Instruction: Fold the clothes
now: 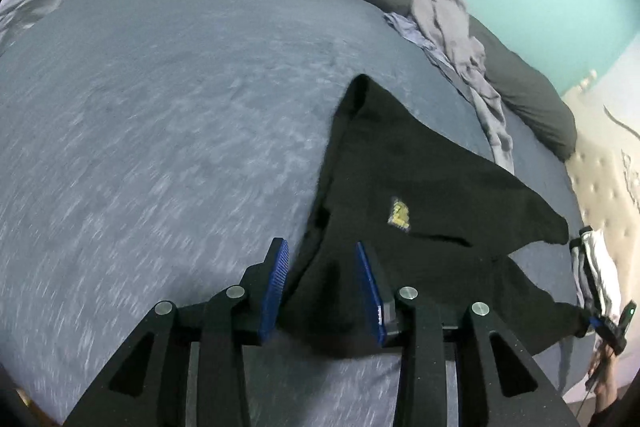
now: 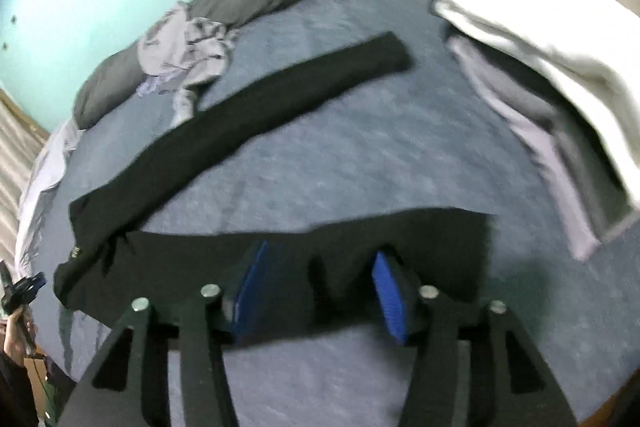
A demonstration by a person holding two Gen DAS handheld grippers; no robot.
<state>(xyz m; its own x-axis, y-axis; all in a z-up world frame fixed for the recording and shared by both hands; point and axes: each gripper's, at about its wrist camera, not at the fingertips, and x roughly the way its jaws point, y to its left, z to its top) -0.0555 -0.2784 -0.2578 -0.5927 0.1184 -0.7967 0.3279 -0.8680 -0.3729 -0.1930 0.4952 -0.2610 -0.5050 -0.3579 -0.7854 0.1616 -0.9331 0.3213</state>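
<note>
Low in each frame, the left gripper [image 1: 322, 287] and right gripper [image 2: 316, 291] stand spread, straddling the black garment [image 1: 420, 187] unpinched; likely released so it lies flat on the bed [image 1: 160, 107] for folding.

A blue-grey bed [image 1: 160, 107] bears a black garment [image 1: 420, 187], grey clothes [image 1: 460, 39], white towels [image 2: 540, 27].

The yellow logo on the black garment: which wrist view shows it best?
The left wrist view: the yellow logo sits near centre on the black garment, fairly sharp. The right wrist view shows only a tiny, blurred mark near the garment's left edge.
</note>
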